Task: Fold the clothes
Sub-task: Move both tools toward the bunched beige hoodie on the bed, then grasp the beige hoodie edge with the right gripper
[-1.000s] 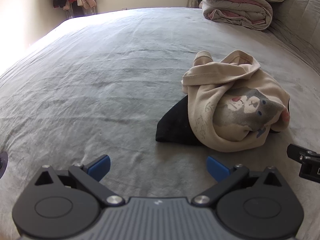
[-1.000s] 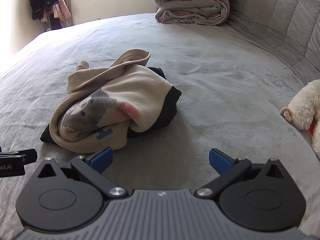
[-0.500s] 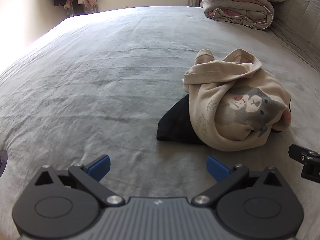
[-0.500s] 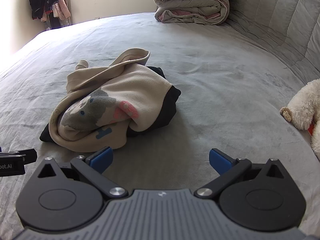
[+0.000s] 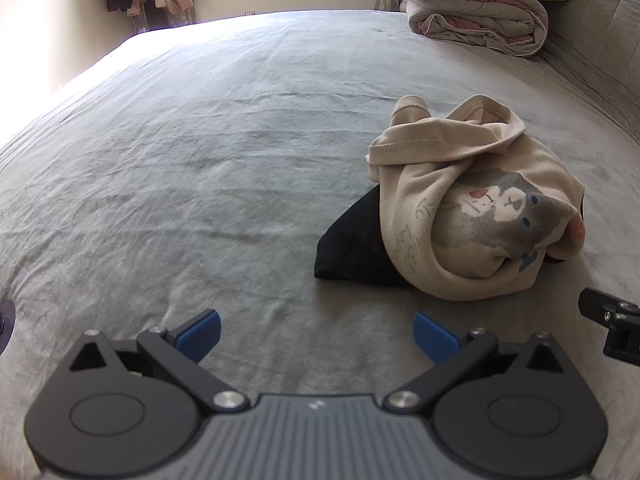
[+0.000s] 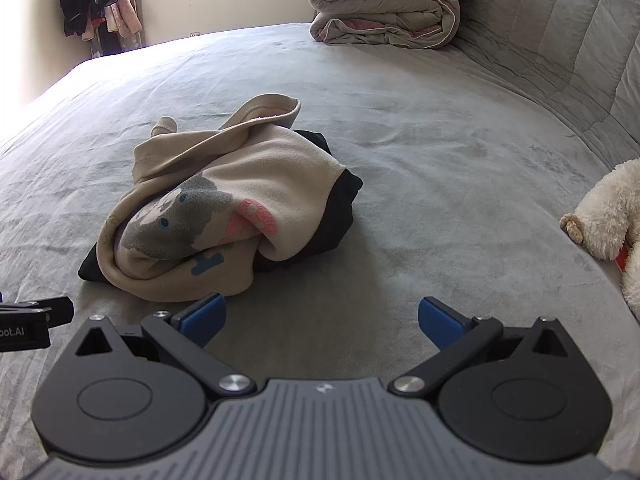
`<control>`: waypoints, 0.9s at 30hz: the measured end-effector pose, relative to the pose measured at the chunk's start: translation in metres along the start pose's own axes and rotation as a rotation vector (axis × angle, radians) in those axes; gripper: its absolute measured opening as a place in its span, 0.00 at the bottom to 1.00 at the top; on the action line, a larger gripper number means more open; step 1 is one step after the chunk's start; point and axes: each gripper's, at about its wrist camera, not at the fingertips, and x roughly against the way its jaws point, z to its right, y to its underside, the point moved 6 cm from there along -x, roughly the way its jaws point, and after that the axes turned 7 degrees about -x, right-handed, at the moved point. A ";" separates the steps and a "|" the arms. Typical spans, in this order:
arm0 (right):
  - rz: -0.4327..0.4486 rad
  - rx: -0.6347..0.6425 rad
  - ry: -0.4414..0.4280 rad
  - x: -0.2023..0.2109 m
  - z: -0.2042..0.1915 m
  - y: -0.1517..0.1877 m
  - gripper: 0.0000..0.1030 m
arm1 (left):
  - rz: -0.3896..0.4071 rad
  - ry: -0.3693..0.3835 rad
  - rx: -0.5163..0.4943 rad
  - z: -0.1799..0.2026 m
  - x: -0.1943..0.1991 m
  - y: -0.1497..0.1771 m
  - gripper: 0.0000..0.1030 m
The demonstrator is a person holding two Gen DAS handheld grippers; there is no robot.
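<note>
**Right gripper nearer the crumpled heap**

While both pairs of jaws stood wide and empty, the clothes lay ahead of them, untouched. The right gripper (image 6: pixel 319 316) hung low over the grey bedspread (image 6: pixel 420 152), and its left blue fingertip (image 6: pixel 204 316) sat just beside the near hem of the beige sweatshirt (image 6: pixel 224 216), which filled the centre-left of that frame. The left gripper (image 5: pixel 316 334) faced bare bedspread; from it the sweatshirt (image 5: pixel 472 208) lay to the right of centre, farther off, with a black garment (image 5: pixel 356 248) poking out beneath on the near-left side. The heap ran diagonally, from the near bulge with the grey animal print up to the ribbed cuff (image 5: pixel 412 104) at the far end. By that judgement the right gripper was the closer, and nothing had yet been spread or folded. A folded quilt (image 6: pixel 384 12) lay upper centre, a plush toy (image 6: pixel 608 216) at the right edge.
</note>
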 end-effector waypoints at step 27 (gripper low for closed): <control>-0.062 0.019 -0.127 -0.003 -0.031 -0.050 1.00 | -0.037 0.048 0.141 -0.029 -0.013 -0.021 1.00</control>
